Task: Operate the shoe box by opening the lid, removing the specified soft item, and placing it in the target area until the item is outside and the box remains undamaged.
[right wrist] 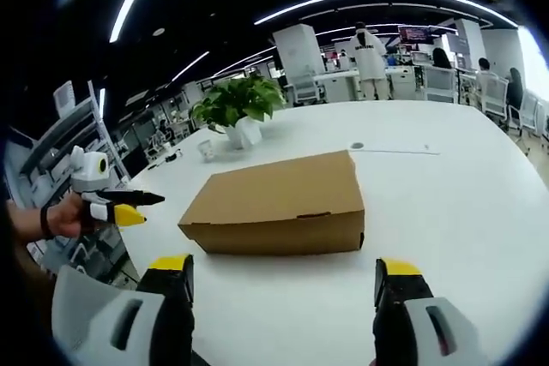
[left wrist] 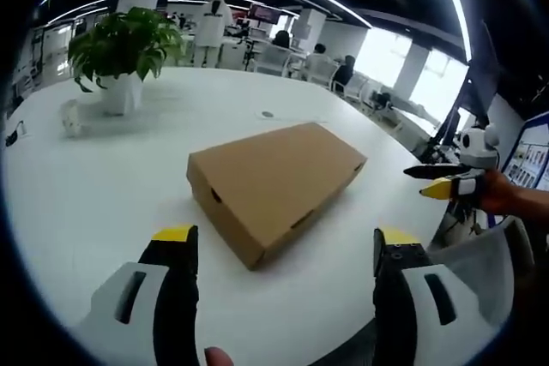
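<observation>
Both pairs of my fingers stand wide apart and hold nothing. On my left gripper [left wrist: 283, 250] the yellow-tipped fingers [left wrist: 174, 235] rise from the bottom of the left gripper view, with white table showing between them. My right gripper [right wrist: 283, 276] is spread just as wide, its fingers [right wrist: 169, 264] hanging above the near edge of the table.

Ahead of each gap lies the shoe box [left wrist: 276, 186], a plain brown cardboard box with its lid shut, resting flat on the white table [left wrist: 103, 186]. Neither gripper touches it. From the left it lies cornerwise, one corner pointing toward me; from the right I look at one long side wall [right wrist: 279, 234].

At the right edge of the left gripper view my other gripper [left wrist: 446, 182] shows in my hand [left wrist: 506, 195], off beside the table and well apart from the box. In the right gripper view my left one shows at the left edge, also clear of the box.

Farther back on the table stands a leafy plant in a white pot [left wrist: 122, 51], with a small pale object [left wrist: 72, 117] near it that I cannot make out. Beyond are office desks, chairs [right wrist: 442, 83] and several people [right wrist: 371, 62] under long ceiling lights.
</observation>
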Tool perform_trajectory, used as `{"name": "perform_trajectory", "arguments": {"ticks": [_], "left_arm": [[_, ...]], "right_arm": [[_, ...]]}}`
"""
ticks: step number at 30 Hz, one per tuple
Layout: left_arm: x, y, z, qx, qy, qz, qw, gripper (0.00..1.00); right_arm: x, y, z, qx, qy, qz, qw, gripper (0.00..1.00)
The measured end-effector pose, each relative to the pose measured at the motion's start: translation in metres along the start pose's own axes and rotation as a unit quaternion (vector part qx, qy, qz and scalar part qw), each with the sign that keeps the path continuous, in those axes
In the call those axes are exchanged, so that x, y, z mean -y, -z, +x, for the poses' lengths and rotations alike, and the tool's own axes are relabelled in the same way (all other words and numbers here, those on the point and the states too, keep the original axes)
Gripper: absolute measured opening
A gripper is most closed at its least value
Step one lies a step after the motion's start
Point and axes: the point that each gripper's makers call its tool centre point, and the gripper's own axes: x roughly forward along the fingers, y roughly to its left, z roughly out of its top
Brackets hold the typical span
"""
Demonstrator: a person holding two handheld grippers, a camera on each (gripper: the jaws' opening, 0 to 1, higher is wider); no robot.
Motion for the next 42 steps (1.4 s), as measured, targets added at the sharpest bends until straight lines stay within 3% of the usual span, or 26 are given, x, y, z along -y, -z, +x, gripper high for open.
{"name": "perform_trajectory", "arguments": {"ticks": [11, 18, 23, 27, 31, 36, 42], "left_arm": [[-0.008, 0.012, 0.026, -0.025, -0.013, -0.007, 0.9996, 0.83], [-0.019, 0.018, 0.040, -0.035, -0.026, -0.018, 0.9989, 0.83], [-0.023, 0.020, 0.050, -0.043, -0.031, -0.020, 0.9984, 0.82], [-0.024, 0.019, 0.060, -0.044, -0.028, -0.028, 0.9983, 0.82], [-0.023, 0.021, 0.069, -0.051, -0.032, -0.021, 0.9980, 0.81], [-0.022, 0.026, 0.077, -0.065, -0.033, -0.010, 0.9972, 0.81], [-0.030, 0.027, 0.083, -0.066, -0.040, -0.028, 0.9966, 0.81]], "right_arm": [[0.015, -0.002, 0.035, -0.026, -0.009, -0.021, 0.9994, 0.84], [0.032, 0.006, 0.054, -0.065, -0.001, -0.058, 0.9962, 0.80], [0.043, 0.001, 0.065, -0.069, -0.001, -0.060, 0.9958, 0.80], [0.053, 0.003, 0.075, -0.103, 0.003, -0.119, 0.9875, 0.78], [0.053, -0.002, 0.085, -0.110, -0.010, -0.145, 0.9833, 0.78], [0.061, -0.003, 0.096, -0.116, -0.016, -0.142, 0.9829, 0.75], [0.050, -0.004, 0.105, -0.115, -0.040, -0.163, 0.9791, 0.70]]}}
